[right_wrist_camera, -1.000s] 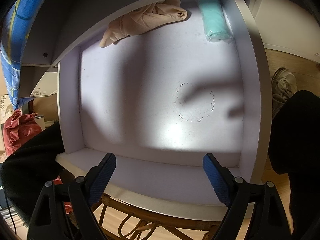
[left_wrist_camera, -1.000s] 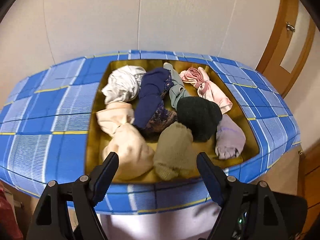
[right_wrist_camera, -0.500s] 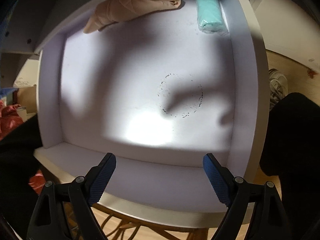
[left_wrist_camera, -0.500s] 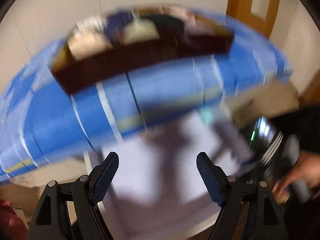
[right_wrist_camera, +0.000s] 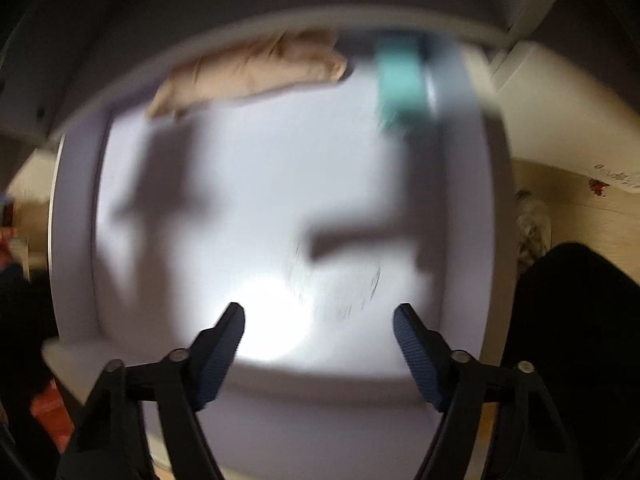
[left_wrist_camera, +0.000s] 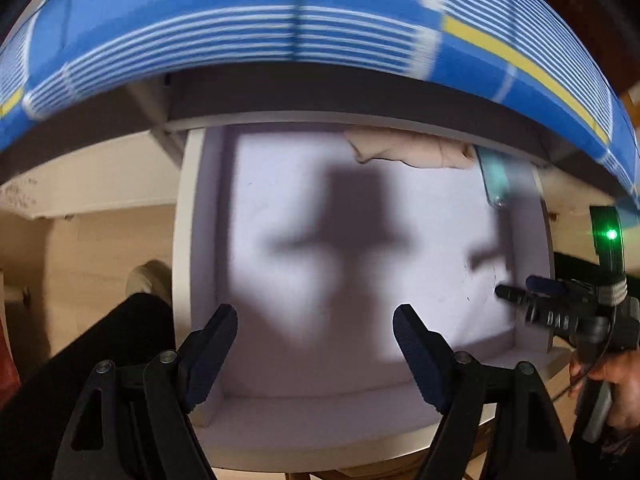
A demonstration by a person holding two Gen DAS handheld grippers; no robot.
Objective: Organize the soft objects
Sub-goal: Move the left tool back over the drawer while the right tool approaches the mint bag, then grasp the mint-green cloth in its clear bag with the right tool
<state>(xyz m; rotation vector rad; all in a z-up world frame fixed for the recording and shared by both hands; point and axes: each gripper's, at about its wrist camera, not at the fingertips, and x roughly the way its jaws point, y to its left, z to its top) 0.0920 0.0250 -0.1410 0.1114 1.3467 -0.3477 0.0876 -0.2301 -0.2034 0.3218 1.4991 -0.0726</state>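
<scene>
one beige cloth (left_wrist_camera: 408,151) – one teal bundle (left_wrist_camera: 495,178), one drawer (left_wrist_camera: 212,240)

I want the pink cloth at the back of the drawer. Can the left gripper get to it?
Probably yes. The left gripper is open and empty above the white drawer, and bare drawer floor lies between it and the pink cloth. The cloth sits partly under the tabletop edge, so the reach may be tight.

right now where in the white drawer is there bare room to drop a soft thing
Most of the white drawer floor is bare, from the front wall back past its middle. Only the far edge is taken: the beige cloth and beside it, in the far right corner, the teal item.
</scene>
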